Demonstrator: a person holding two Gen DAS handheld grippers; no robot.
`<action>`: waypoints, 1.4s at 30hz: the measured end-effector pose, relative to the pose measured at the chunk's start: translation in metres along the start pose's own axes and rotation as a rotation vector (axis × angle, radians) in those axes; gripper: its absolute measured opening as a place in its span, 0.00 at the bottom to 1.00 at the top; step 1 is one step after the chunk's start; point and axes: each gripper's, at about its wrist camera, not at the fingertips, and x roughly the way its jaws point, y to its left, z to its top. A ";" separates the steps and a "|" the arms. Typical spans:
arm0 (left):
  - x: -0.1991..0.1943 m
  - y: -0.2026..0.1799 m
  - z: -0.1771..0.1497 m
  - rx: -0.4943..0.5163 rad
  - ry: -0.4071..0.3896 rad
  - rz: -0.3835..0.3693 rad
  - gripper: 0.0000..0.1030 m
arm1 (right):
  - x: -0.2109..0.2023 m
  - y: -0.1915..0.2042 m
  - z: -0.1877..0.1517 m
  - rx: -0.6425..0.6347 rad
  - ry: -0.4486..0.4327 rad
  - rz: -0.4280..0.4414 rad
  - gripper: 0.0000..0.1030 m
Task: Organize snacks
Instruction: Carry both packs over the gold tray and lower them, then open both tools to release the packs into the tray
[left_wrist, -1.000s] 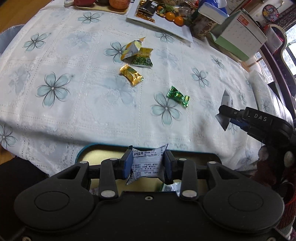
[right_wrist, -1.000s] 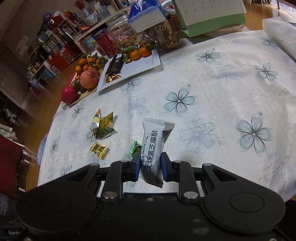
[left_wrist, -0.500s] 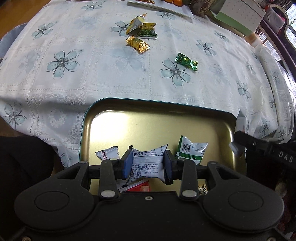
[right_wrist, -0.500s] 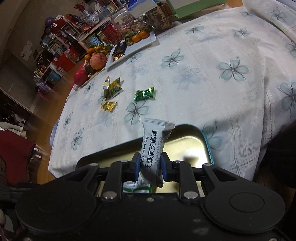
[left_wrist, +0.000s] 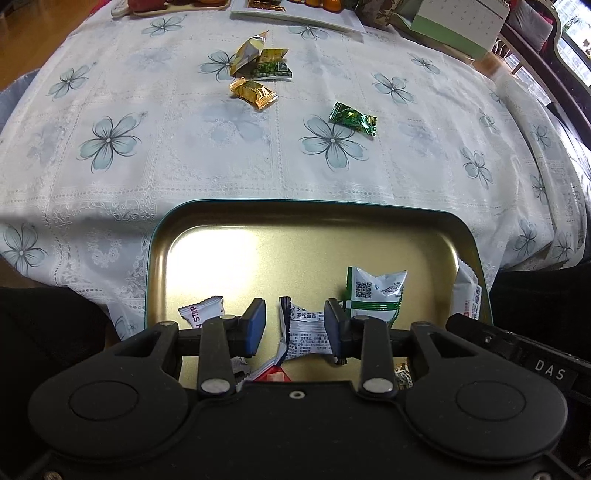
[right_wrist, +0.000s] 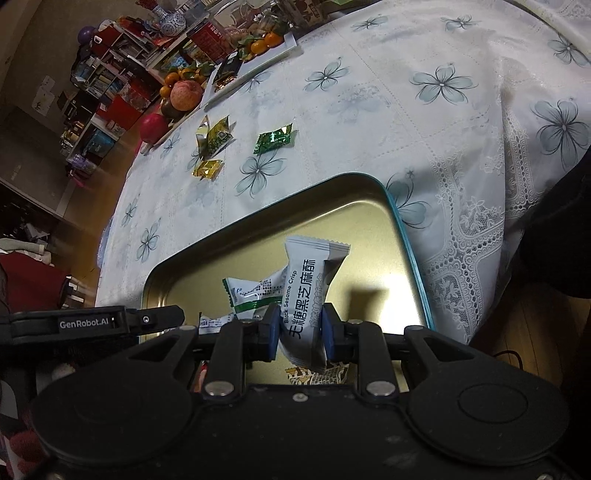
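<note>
1. left claw (left_wrist: 295, 328): half open over the tray (left_wrist: 258, 221), pointing steeply down. jaws have just been closing a little. a white packet (left_wrist: 306, 332) stands between them; it touches the right-hand pad only, with a clear gap at the other pad. judged: not gripped, more or less released.
2. right claw (right_wrist: 300, 328): nearly shut, clamped on the lower half of a sesame crisp (right_wrist: 306, 280), which stands upright above the tray's right part.
3. task's things: several packets already lie at the tray's near end, among them a green-white packet (left_wrist: 373, 295). well apart on the cloth (left_wrist: 184, 166): a green sweet (left_wrist: 352, 119), a gold sweet (left_wrist: 254, 94), and a small heap (left_wrist: 262, 61) beyond it.
4. risk: the white packet leans on one pad; if i pull back now it may cling and ride out of the tray.
5. risk: the claws hang close together; a sideways retreat could knock one against the other and jolt the crisp loose early.
6. risk: the crisp is tall and held low; let go near the right rim, it may tip over the edge.
7. what bears the tray is hidden, so i cannot tell how steady it is; a hard drop could shift it.
</note>
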 end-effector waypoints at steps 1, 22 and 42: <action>-0.001 0.000 -0.001 0.004 -0.006 0.011 0.41 | 0.000 0.000 0.000 -0.002 -0.004 -0.008 0.25; 0.003 0.000 -0.003 0.007 -0.017 0.096 0.41 | 0.005 0.002 0.000 -0.014 -0.014 -0.061 0.33; 0.003 -0.009 -0.014 0.067 -0.052 0.226 0.41 | 0.008 0.001 -0.001 -0.019 -0.004 -0.071 0.33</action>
